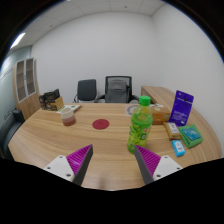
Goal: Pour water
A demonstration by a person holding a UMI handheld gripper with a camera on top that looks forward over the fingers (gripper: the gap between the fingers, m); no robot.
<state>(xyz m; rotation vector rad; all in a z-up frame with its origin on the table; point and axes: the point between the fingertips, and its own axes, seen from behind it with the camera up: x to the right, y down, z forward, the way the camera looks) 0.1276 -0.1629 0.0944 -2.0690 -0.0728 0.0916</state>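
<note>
You're holding the claw [112, 162] open and empty, with the green bottle [139, 125] standing upright on the worktop [60, 135] just ahead, nearer its right finger. Centre it between both pads before closing, then tip towards the cup [68, 116] beyond the red coaster [100, 124]

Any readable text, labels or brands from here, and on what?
None legible.
Green plastic bottle, just ahead of the open tongs: label too blurred.
Purple box: white print too small.
Teal packets: print unreadable.
</note>
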